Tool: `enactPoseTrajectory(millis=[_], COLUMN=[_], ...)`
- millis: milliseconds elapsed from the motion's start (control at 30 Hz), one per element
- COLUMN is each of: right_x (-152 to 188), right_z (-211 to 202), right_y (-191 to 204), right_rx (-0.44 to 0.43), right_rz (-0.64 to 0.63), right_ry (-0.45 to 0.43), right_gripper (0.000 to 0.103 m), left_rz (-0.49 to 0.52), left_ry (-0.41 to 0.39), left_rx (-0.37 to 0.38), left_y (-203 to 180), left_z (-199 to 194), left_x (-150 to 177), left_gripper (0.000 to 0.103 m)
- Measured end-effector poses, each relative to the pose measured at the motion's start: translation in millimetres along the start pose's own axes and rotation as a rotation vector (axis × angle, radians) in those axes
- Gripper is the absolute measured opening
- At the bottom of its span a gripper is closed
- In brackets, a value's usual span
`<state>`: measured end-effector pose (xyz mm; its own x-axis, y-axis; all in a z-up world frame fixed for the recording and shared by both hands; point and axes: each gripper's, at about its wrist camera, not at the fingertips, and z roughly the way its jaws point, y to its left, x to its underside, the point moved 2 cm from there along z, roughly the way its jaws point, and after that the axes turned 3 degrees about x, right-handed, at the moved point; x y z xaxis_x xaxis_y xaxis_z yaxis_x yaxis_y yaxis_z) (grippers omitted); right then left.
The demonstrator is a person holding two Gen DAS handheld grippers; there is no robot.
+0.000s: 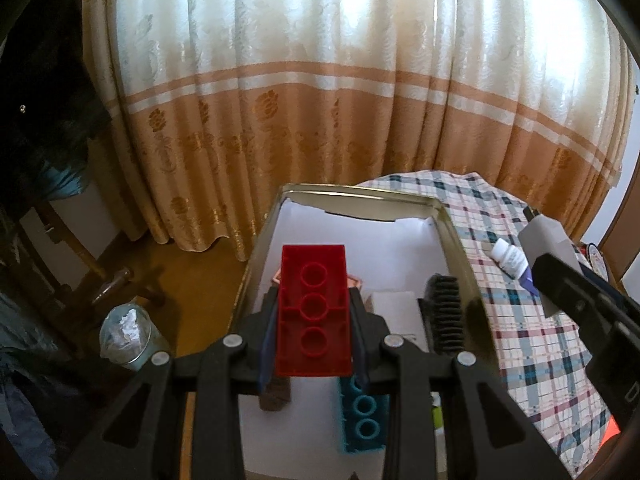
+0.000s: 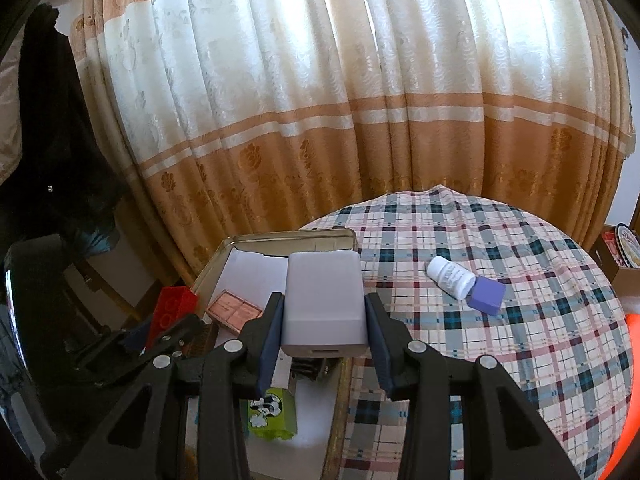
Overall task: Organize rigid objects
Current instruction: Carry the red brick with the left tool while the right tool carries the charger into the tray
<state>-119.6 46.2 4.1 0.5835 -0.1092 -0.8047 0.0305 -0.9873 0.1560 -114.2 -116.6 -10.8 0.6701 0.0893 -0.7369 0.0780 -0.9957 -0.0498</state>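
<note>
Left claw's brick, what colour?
Red brick, clamped in the left claw; the left wrist view shows it best.

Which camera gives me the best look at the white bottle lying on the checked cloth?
The right wrist view: the white bottle lies in the open on the checked cloth, butted against a purple block. In the left wrist view it sits small near the edge, partly behind the right gripper.

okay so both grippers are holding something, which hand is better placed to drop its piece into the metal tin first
Left. The left gripper holds the red brick directly over the tin and its white liner. The right gripper, shut on the white block, sits over the tin's right edge, half above the plaid cloth.
</note>
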Motion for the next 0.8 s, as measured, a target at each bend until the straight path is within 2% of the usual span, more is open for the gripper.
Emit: enactPoseTrajectory(millis=[233, 800], right_x=[-9, -19], right_z=[19, 79], right_y=[12, 21], right_rx=[0.009, -0.002], right_rz=[-0.03, -0.015], right_ry=[0.013, 0.129], right_gripper=[0.043, 0.043], left_rz=[0.003, 0.018], left_ry=[0.021, 0.105], left_rx=[-0.029, -0.078], left_y=[7, 16], left_z=[13, 49], left_x=[-8, -19], left_gripper=[0.03, 0.03])
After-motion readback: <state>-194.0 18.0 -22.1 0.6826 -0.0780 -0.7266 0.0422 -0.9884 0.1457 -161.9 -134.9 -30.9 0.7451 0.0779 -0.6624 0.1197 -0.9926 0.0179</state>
